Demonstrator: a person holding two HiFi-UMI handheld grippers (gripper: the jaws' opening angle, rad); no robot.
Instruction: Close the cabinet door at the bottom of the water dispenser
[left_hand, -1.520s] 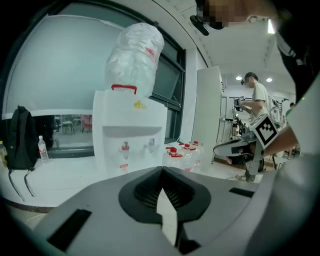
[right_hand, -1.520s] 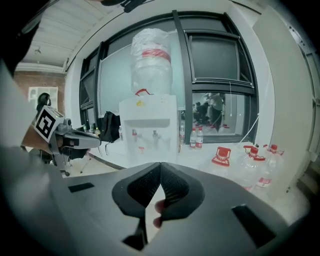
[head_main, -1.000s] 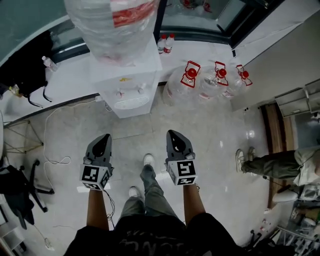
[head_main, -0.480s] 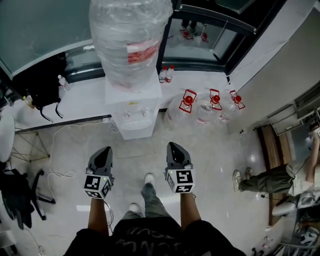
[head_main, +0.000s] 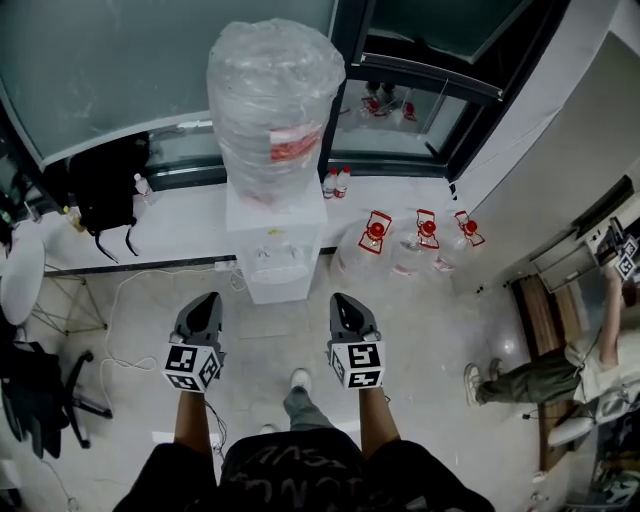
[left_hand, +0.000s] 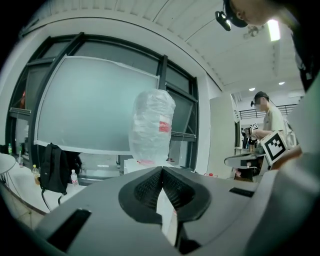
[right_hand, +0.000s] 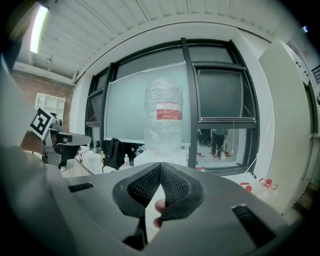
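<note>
Jaws: left gripper (head_main: 209, 298) clenched, empty; right gripper (head_main: 340, 298) likewise | water dispenser (head_main: 272, 262) at 1 o'clock of left, 11 o'clock of right, near, neither nearer | cabinet door judged low on its front, hidden from above, below both jaw lines.

- Pale glossy tile floor (head_main: 430, 330) fills the near part of the scene.
- The water dispenser (head_main: 272, 262) stands on it at the far side, against a white ledge (head_main: 190, 225) below the windows.
- Three big water jugs (head_main: 372, 250) with red caps stand in a row just right of the dispenser.
- A white cable (head_main: 118, 300) loops over the tiles to the left.
- A black chair base (head_main: 85, 385) is at the near left.
- On the ledge are a black bag (head_main: 105, 185) at the left and two small bottles (head_main: 336, 182) right of the dispenser.
</note>
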